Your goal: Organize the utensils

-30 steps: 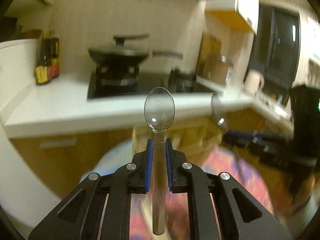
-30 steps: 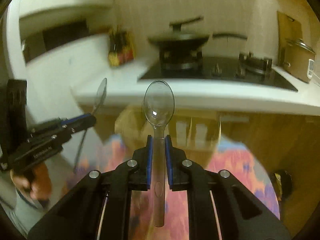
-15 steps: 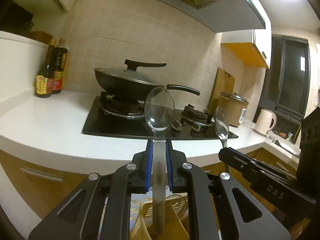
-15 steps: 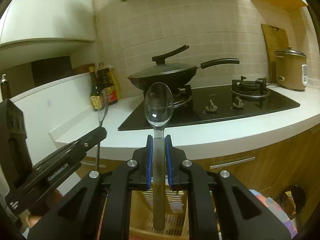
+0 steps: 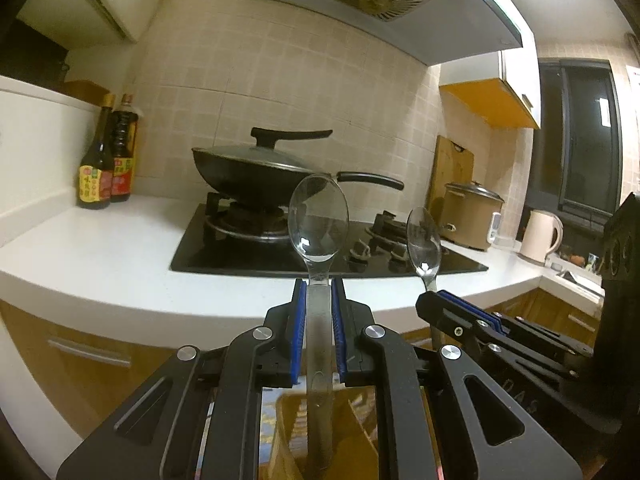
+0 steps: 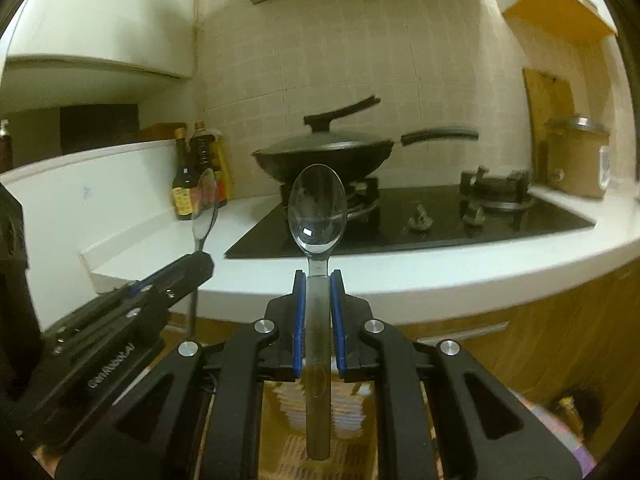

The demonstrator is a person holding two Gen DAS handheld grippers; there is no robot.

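Note:
My left gripper (image 5: 319, 286) is shut on a metal spoon (image 5: 318, 216), held upright with the bowl up. My right gripper (image 6: 319, 278) is shut on a second metal spoon (image 6: 317, 210), also bowl up. Each gripper shows in the other's view: the right gripper (image 5: 444, 300) with its spoon (image 5: 424, 242) is just to the right of the left one, and the left gripper (image 6: 198, 262) with its spoon (image 6: 205, 204) is at the left. A wooden utensil holder (image 5: 348, 436) with slots sits right below both handles; it also shows in the right wrist view (image 6: 288, 420).
A white counter (image 5: 100, 248) lies ahead with a black gas hob (image 5: 248, 256), a lidded wok (image 5: 256, 172), two sauce bottles (image 5: 106, 160), a rice cooker (image 5: 472, 216) and a kettle (image 5: 540, 236). Wooden cabinet fronts (image 6: 560, 320) are below.
Both grippers have tilted up from looking down at the floor to facing the counter and hob. Each still holds its spoon, and the two now stand close side by side.

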